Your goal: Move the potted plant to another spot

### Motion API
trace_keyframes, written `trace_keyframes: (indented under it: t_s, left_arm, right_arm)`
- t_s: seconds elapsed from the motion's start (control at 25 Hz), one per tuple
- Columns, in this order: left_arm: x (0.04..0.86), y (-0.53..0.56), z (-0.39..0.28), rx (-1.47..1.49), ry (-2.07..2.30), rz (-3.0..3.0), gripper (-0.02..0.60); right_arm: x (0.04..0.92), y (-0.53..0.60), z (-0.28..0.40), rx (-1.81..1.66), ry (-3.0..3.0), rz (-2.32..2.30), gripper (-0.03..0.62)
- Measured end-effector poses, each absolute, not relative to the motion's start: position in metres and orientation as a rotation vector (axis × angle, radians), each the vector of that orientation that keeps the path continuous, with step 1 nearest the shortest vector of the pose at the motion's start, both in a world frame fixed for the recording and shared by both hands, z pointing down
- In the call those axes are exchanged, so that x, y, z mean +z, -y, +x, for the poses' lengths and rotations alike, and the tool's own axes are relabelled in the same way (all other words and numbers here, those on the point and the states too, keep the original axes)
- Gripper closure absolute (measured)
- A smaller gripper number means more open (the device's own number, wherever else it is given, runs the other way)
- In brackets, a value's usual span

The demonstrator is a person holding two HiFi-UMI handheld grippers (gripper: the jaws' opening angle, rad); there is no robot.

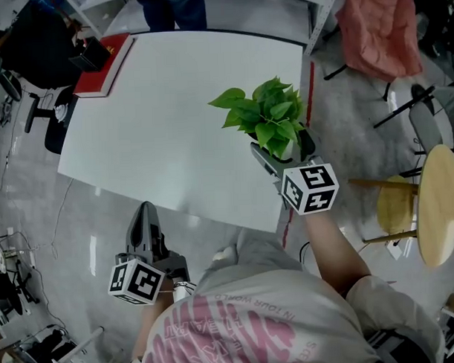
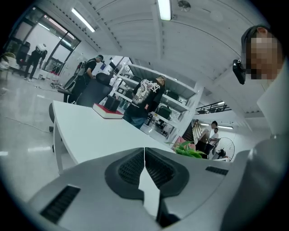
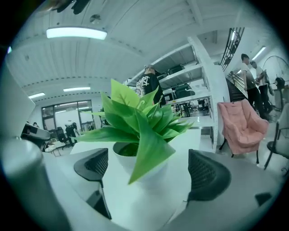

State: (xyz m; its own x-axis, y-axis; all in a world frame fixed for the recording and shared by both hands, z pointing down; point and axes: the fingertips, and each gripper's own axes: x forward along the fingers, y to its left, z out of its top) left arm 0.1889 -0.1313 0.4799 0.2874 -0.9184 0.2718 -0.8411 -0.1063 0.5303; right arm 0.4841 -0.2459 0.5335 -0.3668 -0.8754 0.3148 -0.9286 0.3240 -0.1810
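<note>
The green-leaved plant in a white round pot [image 3: 135,164] stands at the right edge of the white table [image 1: 172,104]. It is framed, apparently untouched, by the wide-open jaws of the right gripper [image 3: 149,173]. The pot should be centred between them, then squeezed evenly below the leaves. The left gripper [image 2: 144,168] is held closed and empty.

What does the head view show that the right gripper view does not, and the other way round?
Only the head view: the left gripper near the front edge of the white table, and a red book at its far corner. Only the right gripper view: the white pot, standing between the parted jaws of the right gripper. Both: the green leaves and the table.
</note>
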Motion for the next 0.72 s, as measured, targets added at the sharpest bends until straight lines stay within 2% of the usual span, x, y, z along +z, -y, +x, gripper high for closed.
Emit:
trace_keyframes:
  t_s: [0.44,0.72]
  left_arm:
    - [0.446,0.084,0.168,-0.211,1.481,2.043,0.557]
    - [0.409,0.073,0.170,-0.270,1.386,2.153,0.557]
  right_arm:
    - [0.508,0.160,0.485,0.533,2.330,1.801,0.043]
    - [0.478,0.113,0.487,0.503,2.270,1.885,0.097]
